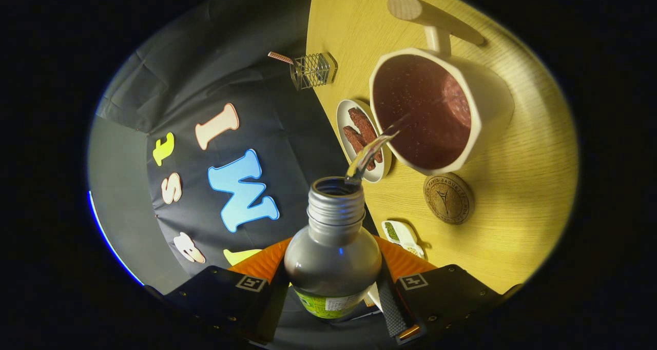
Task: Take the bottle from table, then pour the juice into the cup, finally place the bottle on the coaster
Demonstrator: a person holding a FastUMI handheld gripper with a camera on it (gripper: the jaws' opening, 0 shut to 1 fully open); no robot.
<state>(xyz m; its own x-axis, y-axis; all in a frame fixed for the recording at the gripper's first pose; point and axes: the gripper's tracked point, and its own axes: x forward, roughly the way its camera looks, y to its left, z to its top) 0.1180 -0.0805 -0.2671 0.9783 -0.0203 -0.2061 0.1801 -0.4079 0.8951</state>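
My gripper (332,283) is shut on a clear bottle (332,247) with a green label, both fingers pressing its sides. The bottle is uncapped and tilted, its threaded neck pointing ahead. A thin stream of juice (372,150) runs from its mouth into the white cup (487,103) beyond the fingers. The cup has a long handle and holds dark reddish juice with small bubbles. A round cork coaster (448,198) lies bare on the wooden table (523,186), just beside the cup and nearer to my fingers.
An oval white dish (345,115) with brown slices lies next to the cup, under the stream. A small white dish (405,235) with green bits sits close to my right finger. A wire holder (313,71) stands at the table's edge.
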